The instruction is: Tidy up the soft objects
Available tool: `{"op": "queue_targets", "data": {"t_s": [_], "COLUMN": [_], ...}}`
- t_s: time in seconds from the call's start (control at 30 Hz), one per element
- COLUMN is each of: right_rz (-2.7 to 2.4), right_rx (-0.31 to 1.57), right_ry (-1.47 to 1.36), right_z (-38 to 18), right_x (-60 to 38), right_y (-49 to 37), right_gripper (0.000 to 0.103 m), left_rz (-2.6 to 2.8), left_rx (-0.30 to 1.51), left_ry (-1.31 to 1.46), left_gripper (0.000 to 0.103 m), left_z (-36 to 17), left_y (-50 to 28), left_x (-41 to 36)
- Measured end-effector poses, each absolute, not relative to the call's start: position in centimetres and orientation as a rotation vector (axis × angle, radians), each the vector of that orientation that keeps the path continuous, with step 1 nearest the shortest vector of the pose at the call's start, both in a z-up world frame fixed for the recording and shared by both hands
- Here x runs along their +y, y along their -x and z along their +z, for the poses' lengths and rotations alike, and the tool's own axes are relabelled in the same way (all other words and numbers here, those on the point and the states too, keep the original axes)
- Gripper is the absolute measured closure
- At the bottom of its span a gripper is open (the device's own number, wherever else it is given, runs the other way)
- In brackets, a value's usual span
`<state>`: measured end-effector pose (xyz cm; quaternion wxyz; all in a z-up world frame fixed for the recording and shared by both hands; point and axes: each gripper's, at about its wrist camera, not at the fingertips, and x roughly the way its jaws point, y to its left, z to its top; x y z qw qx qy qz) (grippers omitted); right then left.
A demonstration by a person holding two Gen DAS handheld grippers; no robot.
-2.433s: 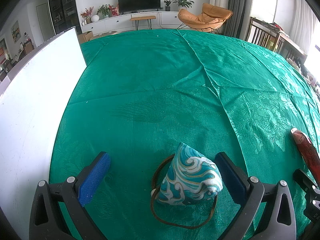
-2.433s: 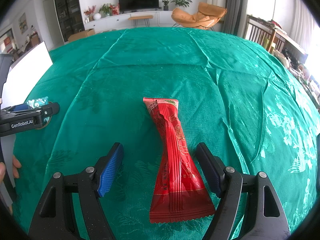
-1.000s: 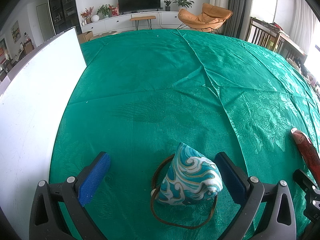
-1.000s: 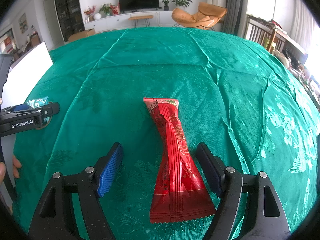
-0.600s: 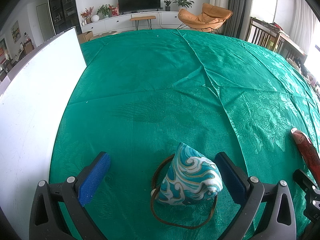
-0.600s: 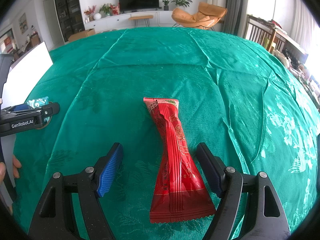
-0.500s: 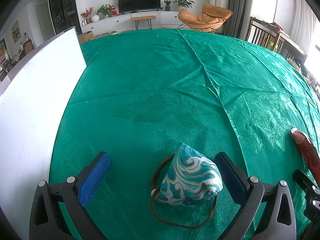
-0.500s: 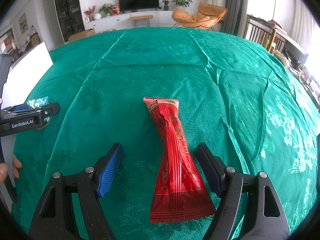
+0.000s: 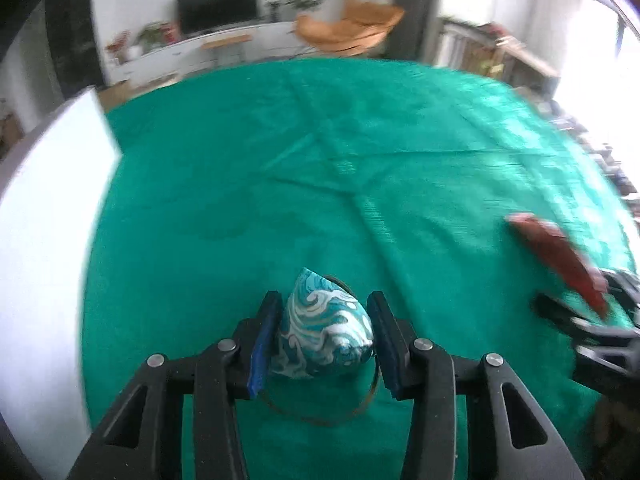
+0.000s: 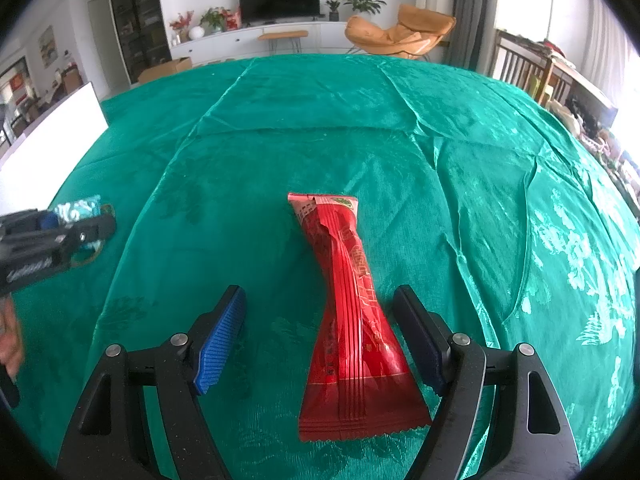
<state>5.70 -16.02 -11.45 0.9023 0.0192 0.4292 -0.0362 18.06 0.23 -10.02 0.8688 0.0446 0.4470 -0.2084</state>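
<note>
A counter draped in a glossy emerald-green patterned cloth point(image 10: 320, 140) is seen, with a flat white board point(image 10: 52, 136) at its left edge and an orange lounge chair point(image 10: 400, 34) behind.

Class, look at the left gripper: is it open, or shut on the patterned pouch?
Shut on the pouch. The left gripper has just been closing its jaws, and both blue pads now press against the pouch's sides.

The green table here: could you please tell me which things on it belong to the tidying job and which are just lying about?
Part of the job:
- blue-and-white patterned pouch, clamped in the left gripper
- red snack packet, between the open right gripper fingers

Just lying about:
- white board
- green tablecloth
</note>
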Motion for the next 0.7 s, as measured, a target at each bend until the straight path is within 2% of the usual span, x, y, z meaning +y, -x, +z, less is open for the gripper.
{"op": "queue_targets", "data": {"t_s": [0.1,0.2,0.27,0.33,0.63,0.67,0.7], "right_rz": [-0.047,0.024,0.067,0.095,0.147,0.134,0.119], "right_rx": [0.886,0.923,0.959,0.996,1.194,1.217,1.199], "right_ry": [-0.067,-0.124,-0.173,-0.218,-0.269,-0.273,-0.26], "right_z": [-11.4,-10.9,-10.5,-10.1,-9.8,-10.3,-10.1], "right_x": [-16.6,-17.7,-18.6,-19.6,-19.8,-19.6,-19.4], "right_y": [-5.5,-5.1,-4.8,-4.6,-9.3,-10.1,-10.3], "right_gripper": [0.025,0.025,0.024,0.024,0.025,0.026,0.042], "left_rz": [-0.594,-0.601,-0.545,-0.495,-0.484,-0.475,-0.46], "left_rx": [0.915,0.93,0.926,0.929,0.995,0.995,0.984], "left_ry": [-0.13,-0.201,-0.217,-0.185,-0.133,-0.135,-0.13], "left_gripper": [0.059,0.053,0.029,0.016,0.017,0.027,0.044], "left_z": [-9.6,-10.4,-10.6,-10.5,-10.7,-10.6,-10.4], "left_y": [-15.8,-14.9,-14.7,-14.7,-14.4,-14.4,-14.3], "left_x": [-1.7,-3.0,-3.0,-2.3,-2.2,-2.3,-2.5]}}
